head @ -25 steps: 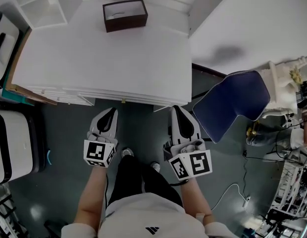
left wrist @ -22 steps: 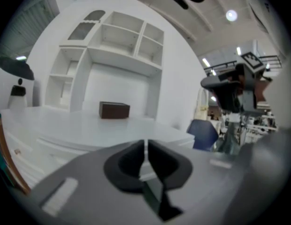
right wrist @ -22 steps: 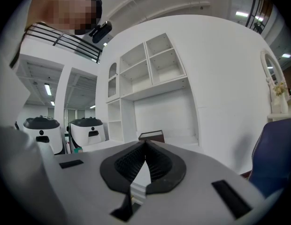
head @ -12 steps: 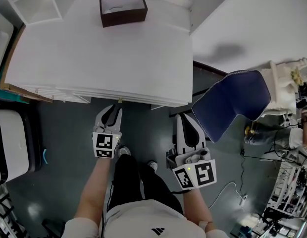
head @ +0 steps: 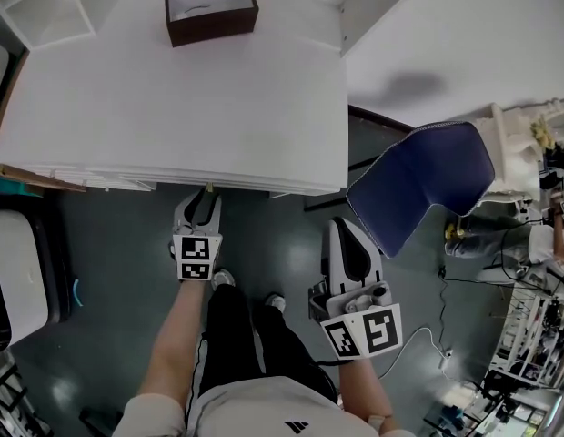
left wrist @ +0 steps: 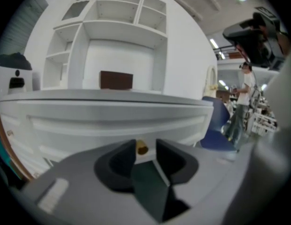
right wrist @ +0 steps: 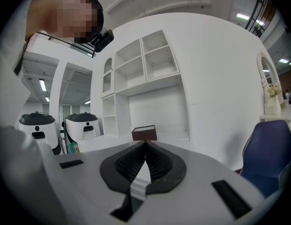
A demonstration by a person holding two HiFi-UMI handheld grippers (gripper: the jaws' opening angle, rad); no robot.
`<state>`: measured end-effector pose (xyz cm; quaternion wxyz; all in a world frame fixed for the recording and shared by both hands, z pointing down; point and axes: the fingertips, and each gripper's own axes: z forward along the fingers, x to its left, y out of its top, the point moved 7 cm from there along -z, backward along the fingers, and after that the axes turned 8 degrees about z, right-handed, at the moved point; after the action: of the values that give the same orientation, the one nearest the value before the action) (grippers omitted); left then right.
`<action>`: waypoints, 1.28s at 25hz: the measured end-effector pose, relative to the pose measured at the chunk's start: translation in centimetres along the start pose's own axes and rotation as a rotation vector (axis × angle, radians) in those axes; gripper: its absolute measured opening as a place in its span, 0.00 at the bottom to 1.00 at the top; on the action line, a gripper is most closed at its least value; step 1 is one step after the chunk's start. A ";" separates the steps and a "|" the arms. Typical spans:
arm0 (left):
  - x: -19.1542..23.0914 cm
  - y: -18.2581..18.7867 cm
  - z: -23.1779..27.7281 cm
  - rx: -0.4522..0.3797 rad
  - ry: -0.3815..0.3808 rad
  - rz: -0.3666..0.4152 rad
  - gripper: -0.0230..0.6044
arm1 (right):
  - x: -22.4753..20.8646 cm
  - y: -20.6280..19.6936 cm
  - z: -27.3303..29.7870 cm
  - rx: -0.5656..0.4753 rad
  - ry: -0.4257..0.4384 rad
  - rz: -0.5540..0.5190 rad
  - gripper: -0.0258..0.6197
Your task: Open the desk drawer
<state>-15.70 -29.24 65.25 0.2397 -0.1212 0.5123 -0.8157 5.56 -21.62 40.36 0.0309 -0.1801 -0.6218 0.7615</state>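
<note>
Left gripper [head: 206,206] is dropping down to the closed desk drawer [left wrist: 112,123], jaws opening around its small brass knob [left wrist: 141,147], not pinching it yet. Right gripper [head: 346,233] is hanging back, jaws together, empty.

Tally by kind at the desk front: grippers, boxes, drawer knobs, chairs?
grippers: 2 (left gripper, jaws opening, brass knob between them; right gripper, shut)
brass knob: 1
brown box: 1
blue chair: 1
total: 5
</note>
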 end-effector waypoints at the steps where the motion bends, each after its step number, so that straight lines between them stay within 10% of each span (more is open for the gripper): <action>1: 0.1 -0.1 0.3 0.002 0.008 0.000 0.24 | -0.1 0.0 -0.1 0.001 -0.003 -0.003 0.04; 32: -1.6 -2.5 -1.3 0.058 0.095 -0.112 0.16 | -1.0 0.0 -1.8 0.008 0.036 -0.010 0.04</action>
<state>-15.57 -26.51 66.96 0.1724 -0.1041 0.4918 -0.8471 7.04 -20.22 40.33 0.0466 -0.1909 -0.6191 0.7603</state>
